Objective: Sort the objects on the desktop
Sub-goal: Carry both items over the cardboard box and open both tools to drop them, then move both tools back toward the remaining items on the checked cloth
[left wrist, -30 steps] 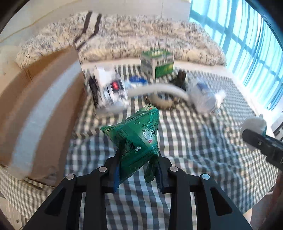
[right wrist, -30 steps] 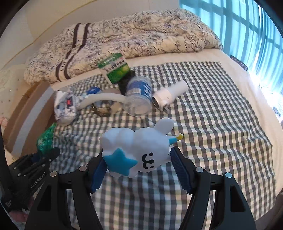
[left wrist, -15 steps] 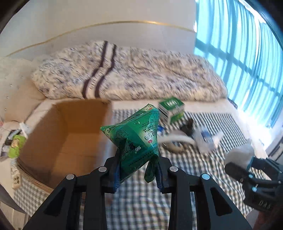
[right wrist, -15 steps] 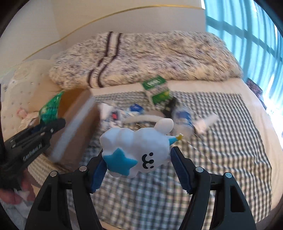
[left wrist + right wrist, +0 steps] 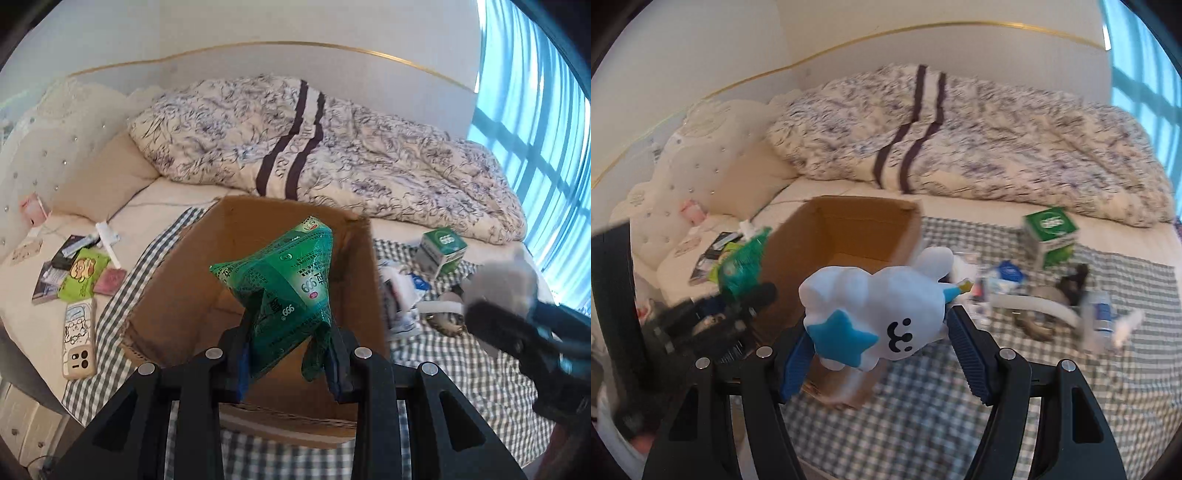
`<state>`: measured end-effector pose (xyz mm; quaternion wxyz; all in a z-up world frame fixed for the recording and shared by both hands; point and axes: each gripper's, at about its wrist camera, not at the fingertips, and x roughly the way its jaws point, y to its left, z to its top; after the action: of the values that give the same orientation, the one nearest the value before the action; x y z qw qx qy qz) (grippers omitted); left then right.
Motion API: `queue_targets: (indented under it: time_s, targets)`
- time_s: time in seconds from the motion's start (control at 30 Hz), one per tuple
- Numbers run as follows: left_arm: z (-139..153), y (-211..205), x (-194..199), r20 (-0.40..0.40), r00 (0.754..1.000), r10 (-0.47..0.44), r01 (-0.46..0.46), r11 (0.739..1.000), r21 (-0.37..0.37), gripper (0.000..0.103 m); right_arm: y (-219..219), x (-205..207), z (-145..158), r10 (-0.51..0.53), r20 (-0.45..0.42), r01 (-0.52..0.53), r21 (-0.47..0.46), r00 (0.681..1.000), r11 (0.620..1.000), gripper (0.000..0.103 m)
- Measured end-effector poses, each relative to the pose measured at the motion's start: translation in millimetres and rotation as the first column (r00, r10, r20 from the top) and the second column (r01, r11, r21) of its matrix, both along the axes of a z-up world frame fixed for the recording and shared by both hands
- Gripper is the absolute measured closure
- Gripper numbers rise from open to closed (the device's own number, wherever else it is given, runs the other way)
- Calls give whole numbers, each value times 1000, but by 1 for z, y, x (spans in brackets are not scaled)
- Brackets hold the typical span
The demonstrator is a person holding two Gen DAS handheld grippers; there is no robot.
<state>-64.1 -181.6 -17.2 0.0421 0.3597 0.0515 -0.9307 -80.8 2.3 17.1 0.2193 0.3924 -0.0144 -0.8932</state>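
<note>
The cardboard box [image 5: 280, 258] sits open on the checked cloth [image 5: 461, 373], and what I can see of its brown floor and walls is bare. From my right wrist view the same box [image 5: 849, 229] stands to the left of centre, its far wall upright.

To the right of the box, on the cloth, lies a small heap: a green-and-white carton [image 5: 441, 249] at the far side, some white packets [image 5: 400, 295] just beside the box wall, and a white curved band [image 5: 1030, 304] with a clear bottle [image 5: 1102, 314] further right, blurred. Left of the cloth, on the cream sheet, are a phone in a cartoon case [image 5: 78, 339], a lime-green pack [image 5: 83, 273] and a few small cards and booklets. A rumpled patterned duvet [image 5: 332, 147] with two dark stripes fills the far side of the bed, a tufted headboard is at the far left, and a blue-lit window is at the right.

My left gripper [image 5: 288, 363] is raised over the near part of the box, its fingers pinching a crumpled green packet [image 5: 286, 291] by its lower end. My right gripper [image 5: 882, 356] hangs near the box's near right corner, fingers pressed on the sides of a white plush toy [image 5: 882, 314] with a blue star and a small face.
</note>
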Motion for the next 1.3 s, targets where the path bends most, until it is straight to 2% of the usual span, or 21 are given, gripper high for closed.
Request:
queue_targets:
  time_s: [0.3,0.6,0.63,0.67,0.7,0.73,0.77,0.83,1.1,1.3]
  targets:
    - [-31,-25,-20,55,998,7,-8,1000,21,71,-56,-42,-19,48,64,-51,37,997,998,34]
    - [-43,-31,-31,79,997,24,-26,999,35,71,-66,-69,-36,31,129,-31,-9,991,999,34]
    - [-44,-31,-32,78,997,21,-24,999,38,68,-67,-70,-37,32,130,-31,-9,991,999,34]
    - [-44,-30,-32,75,997,17,-20,999,38,53,-68,-70,-37,30,128,-29,-8,991,1000,32]
    - [-43,-29,-32,72,997,21,-23,999,30,39,-68,-71,-37,23,122,-22,-8,992,1000,22]
    - [-42,-28,-31,69,997,33,-34,999,16,3,-67,-70,-36,11,114,-11,-3,993,1000,9]
    - [-39,-27,-28,50,996,69,-69,998,-12,0,-66,-71,-36,2,107,-2,2,994,1000,6]
    - [-36,-28,-25,25,997,69,-69,998,-15,0,-64,-70,-33,-7,91,6,1,996,1000,4]
    - [-29,-22,-21,33,997,70,-70,998,-6,0,-37,-58,-24,-42,59,45,-61,997,997,4]
    - [-15,4,-10,10,999,43,-43,999,-14,0,1,-38,-10,-101,17,102,-76,995,992,4]
